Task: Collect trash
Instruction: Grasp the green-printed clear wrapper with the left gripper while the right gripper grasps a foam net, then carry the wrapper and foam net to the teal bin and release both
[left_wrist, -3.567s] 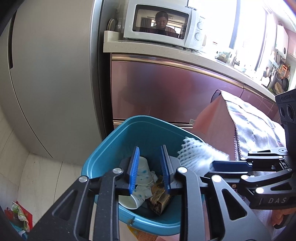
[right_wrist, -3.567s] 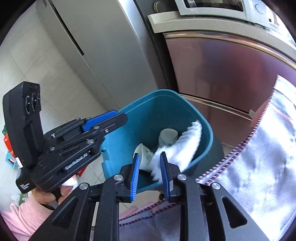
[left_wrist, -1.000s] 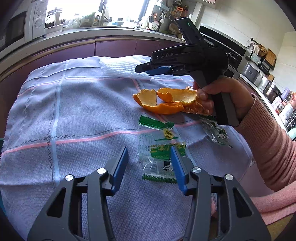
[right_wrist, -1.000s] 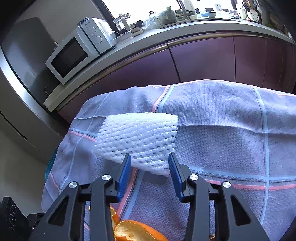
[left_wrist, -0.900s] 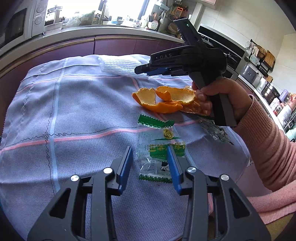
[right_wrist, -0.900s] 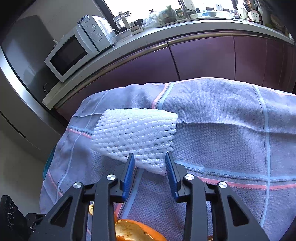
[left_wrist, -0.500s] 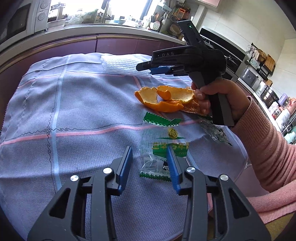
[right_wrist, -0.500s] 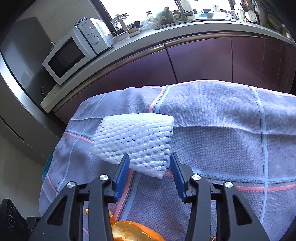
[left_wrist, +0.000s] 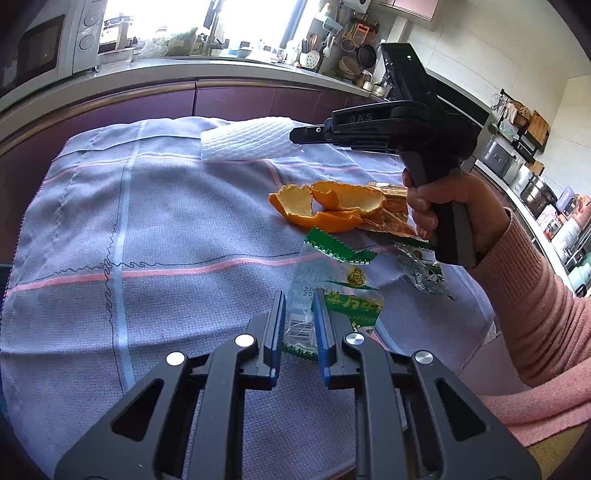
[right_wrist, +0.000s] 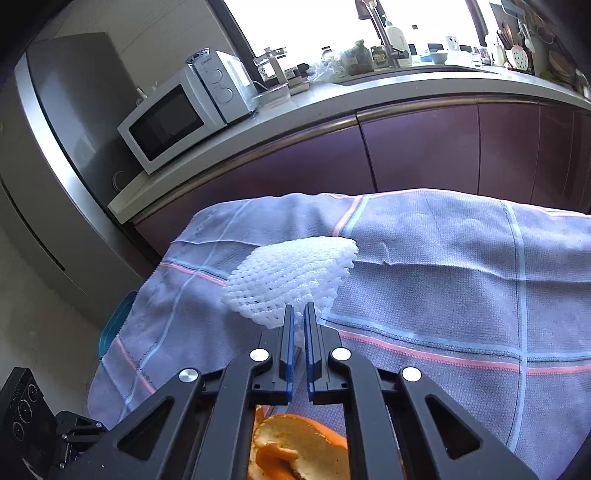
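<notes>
Left wrist view showed the left gripper (left_wrist: 299, 317), jaws having just been closing, pinched on the green snack wrapper (left_wrist: 332, 291) at six o'clock on the tablecloth (left_wrist: 147, 221). At twelve o'clock, the right gripper (right_wrist: 299, 325), also just closed, nipped the white foam net (right_wrist: 291, 277). Pickup seemed under way; next, both pieces likely needed lifting clear without slipping, orange peel (left_wrist: 325, 206) remaining.

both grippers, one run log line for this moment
left gripper: closing on green wrapper | right gripper: shut on foam net | orange peel: on cloth
</notes>
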